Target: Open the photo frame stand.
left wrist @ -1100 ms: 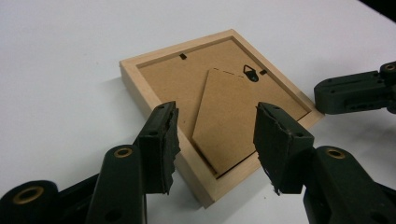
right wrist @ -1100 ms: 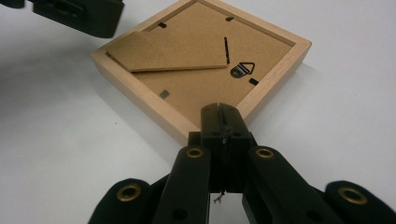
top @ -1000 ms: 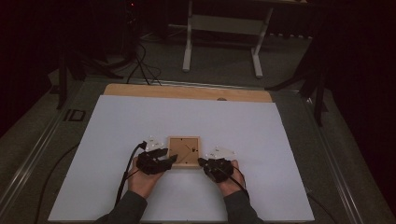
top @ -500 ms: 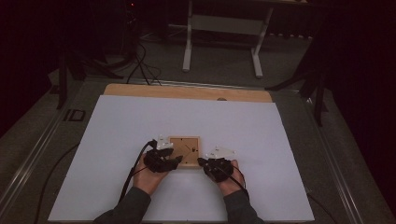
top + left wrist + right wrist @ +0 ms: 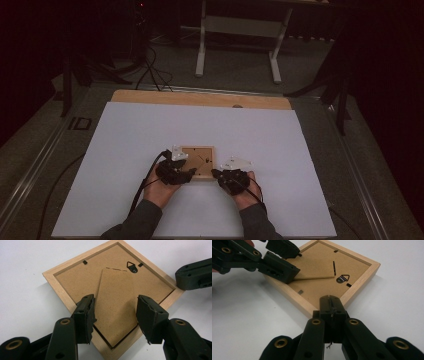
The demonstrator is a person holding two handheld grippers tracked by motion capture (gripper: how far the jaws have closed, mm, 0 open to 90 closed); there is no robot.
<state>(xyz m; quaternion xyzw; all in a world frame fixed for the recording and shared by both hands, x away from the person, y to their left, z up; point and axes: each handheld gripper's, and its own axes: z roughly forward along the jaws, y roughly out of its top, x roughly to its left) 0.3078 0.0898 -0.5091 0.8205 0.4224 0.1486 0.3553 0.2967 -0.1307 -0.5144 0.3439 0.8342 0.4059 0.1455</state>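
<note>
Picture frame (image 5: 198,162), wooden and square, lies face down on the white sheet (image 5: 125,150) that covers the desk, near the desk's front edge and about midway between its left and right edges. Its brown backing board (image 5: 117,290) faces up, with a small metal hanger (image 5: 132,266) by one corner and dark retaining tabs along the inner rim. A fold-out stand flap (image 5: 115,307) rests on that backing, and in the right claw view one edge of it stands slightly raised off the board.

Your left claw (image 5: 116,312) sits over the frame's near corner with its jaws apart, one pad (image 5: 85,315) on each side of the stand flap; they have just been opening a little, and you can see the flap between them with no pad pressing on it.

Your right claw (image 5: 331,306) has its jaws pressed fully together, the tip resting at the frame's corner on the right side; nothing is visibly caught between them.

Both of your hands rest on the sheet just in front of the frame
</note>
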